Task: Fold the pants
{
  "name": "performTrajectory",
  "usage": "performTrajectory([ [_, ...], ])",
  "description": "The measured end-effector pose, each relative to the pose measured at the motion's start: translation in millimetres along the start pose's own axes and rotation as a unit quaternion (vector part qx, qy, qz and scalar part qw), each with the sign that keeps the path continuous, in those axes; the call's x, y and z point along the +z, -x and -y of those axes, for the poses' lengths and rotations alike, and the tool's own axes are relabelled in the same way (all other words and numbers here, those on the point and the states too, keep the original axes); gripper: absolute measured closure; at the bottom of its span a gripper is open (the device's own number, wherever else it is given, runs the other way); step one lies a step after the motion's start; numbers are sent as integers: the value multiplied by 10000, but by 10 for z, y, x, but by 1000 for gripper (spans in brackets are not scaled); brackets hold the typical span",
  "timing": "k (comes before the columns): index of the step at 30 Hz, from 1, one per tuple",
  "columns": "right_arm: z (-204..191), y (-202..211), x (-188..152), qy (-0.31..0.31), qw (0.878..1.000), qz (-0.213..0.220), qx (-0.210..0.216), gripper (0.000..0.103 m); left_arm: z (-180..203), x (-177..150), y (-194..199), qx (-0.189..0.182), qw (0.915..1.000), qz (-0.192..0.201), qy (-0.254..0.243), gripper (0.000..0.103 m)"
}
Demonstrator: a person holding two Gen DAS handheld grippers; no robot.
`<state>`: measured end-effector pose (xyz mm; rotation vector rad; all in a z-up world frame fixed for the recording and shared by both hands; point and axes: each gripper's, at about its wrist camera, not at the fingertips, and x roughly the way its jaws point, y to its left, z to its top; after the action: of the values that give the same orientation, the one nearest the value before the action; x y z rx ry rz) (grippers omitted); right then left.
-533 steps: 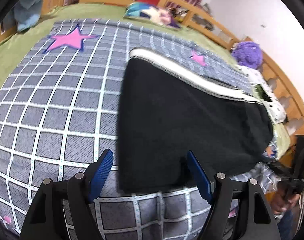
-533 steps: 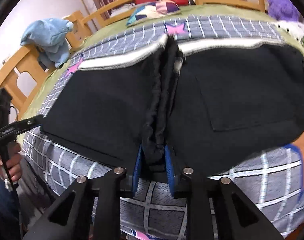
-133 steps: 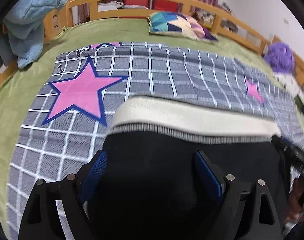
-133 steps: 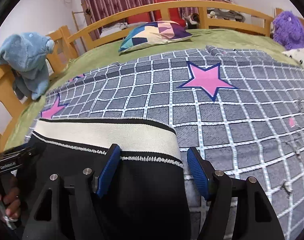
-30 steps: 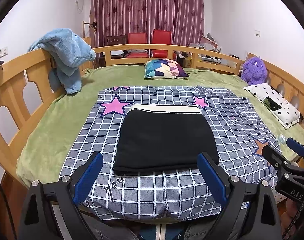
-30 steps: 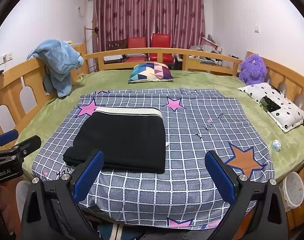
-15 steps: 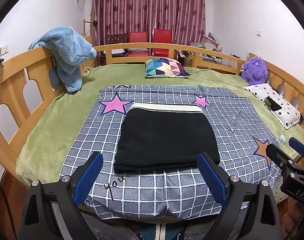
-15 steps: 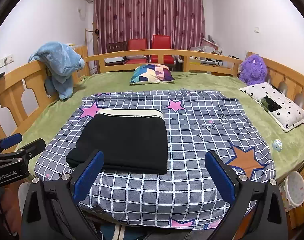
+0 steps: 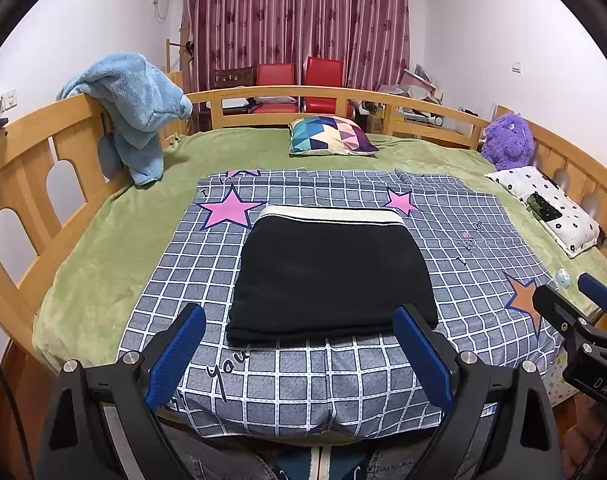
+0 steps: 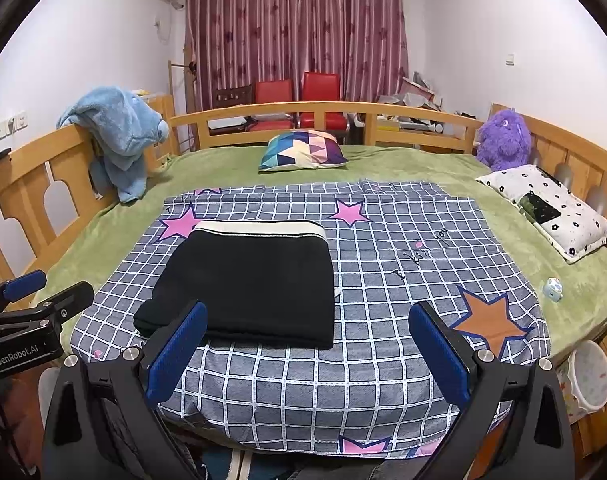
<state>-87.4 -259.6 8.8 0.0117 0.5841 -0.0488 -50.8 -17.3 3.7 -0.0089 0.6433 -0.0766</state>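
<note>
- Two grippers hang off the bed's near edge: left gripper (image 9: 299,354) spread wide, empty.
- Black pants (image 9: 329,276), folded into a rectangle, lie at 12 o'clock on the checked sheet (image 9: 471,264).
- Right gripper (image 10: 308,350) equally wide, empty; pants at 11 o'clock.

Bright, even light; heavy fisheye edges.

a checked blanket (image 9: 303,380) with pink stars covers the green bedspread (image 9: 115,232). a patterned cushion (image 9: 329,136) lies at twelve o'clock, a blue towel (image 9: 131,108) drapes the rail (image 9: 35,148) at ten, and a purple plush toy (image 9: 507,138) sits at two.
</note>
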Motion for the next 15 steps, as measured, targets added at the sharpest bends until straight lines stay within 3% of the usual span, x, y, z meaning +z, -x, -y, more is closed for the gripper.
performTrajectory([
  [15,-1,18,20,-39,10000,26,-38,3,13,-7,6,-13,10000,14,-7,8],
])
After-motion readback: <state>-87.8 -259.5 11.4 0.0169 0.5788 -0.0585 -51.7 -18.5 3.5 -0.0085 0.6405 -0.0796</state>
